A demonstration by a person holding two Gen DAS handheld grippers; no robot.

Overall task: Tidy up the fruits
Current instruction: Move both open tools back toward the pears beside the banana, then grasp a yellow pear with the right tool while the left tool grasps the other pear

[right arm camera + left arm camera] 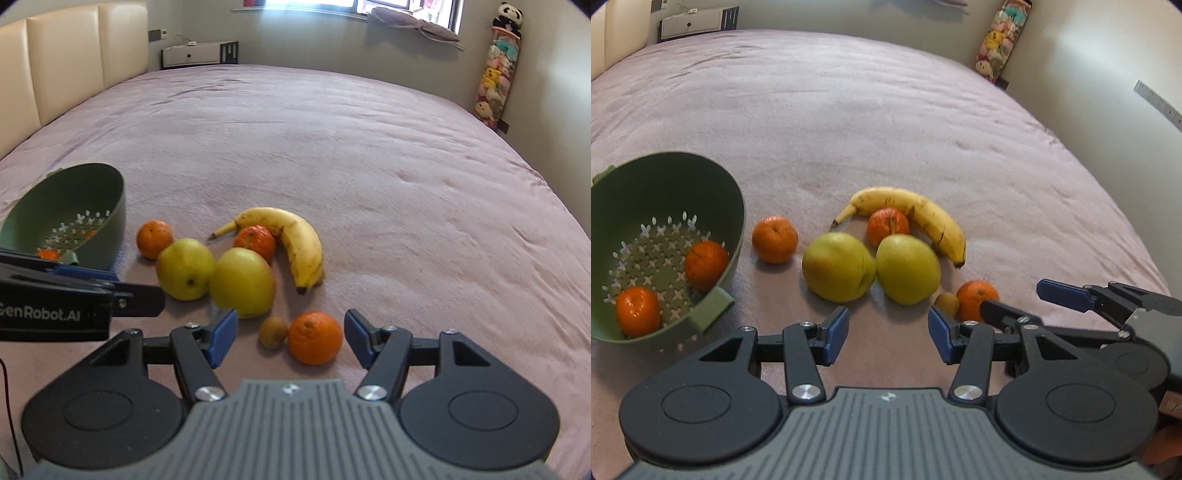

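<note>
Pink bedspread (pixel 332 147), cream headboard (pixel 66 55) behind

Soft daylight comes from the far window (pixel 369 4), glaring white. Shadows beneath the fruit are faint. Fisheye bending curves the edges; corners darken, fruit slightly blurred.

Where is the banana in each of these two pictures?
Left wrist view: the banana lies right of centre, arching over a tangerine behind two green apples.
Right wrist view: the banana sits at centre, curving down to the right.
Shared landmark: the green colander at left.
</note>
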